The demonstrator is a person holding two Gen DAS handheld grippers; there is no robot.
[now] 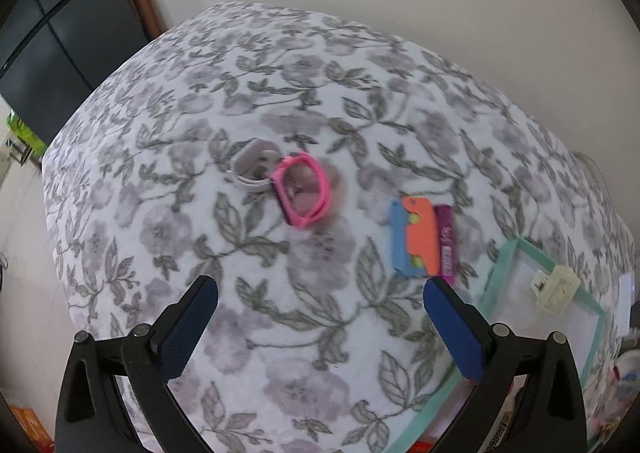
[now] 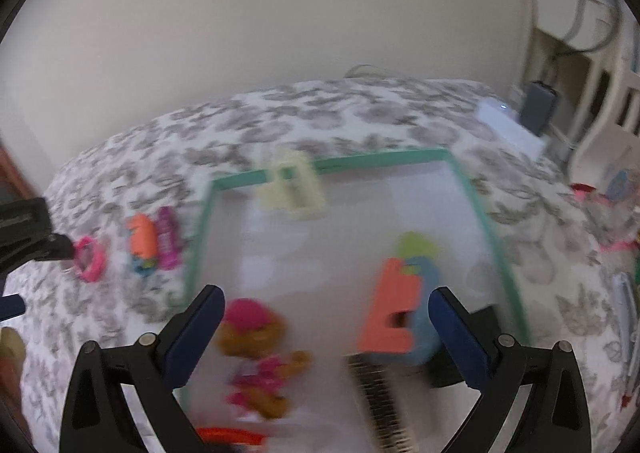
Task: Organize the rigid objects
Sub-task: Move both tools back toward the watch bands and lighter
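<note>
My left gripper point(image 1: 320, 287) hangs open over the floral cloth, nothing between its fingers. Beyond it lie a pink ring-shaped piece point(image 1: 304, 189), a grey and white piece point(image 1: 252, 169), a blue and orange toy point(image 1: 412, 239) and a purple tube point(image 1: 446, 241). My right gripper point(image 2: 324, 297) is open above the teal-rimmed tray point(image 2: 380, 157). In the blurred tray lie a cream claw clip point(image 2: 294, 189), an orange, blue and green toy point(image 2: 400, 305), a brown doll with a pink hat point(image 2: 256, 345) and a dark comb point(image 2: 380, 401). No pad touches them.
A pale wall stands behind the table. A dark cabinet point(image 1: 60, 33) is at the far left. White furniture, a cable and a grey box point(image 2: 538, 109) stand at the right, with more small items point(image 2: 612, 213) on the cloth there. The left gripper's black body point(image 2: 28, 237) shows at the left edge.
</note>
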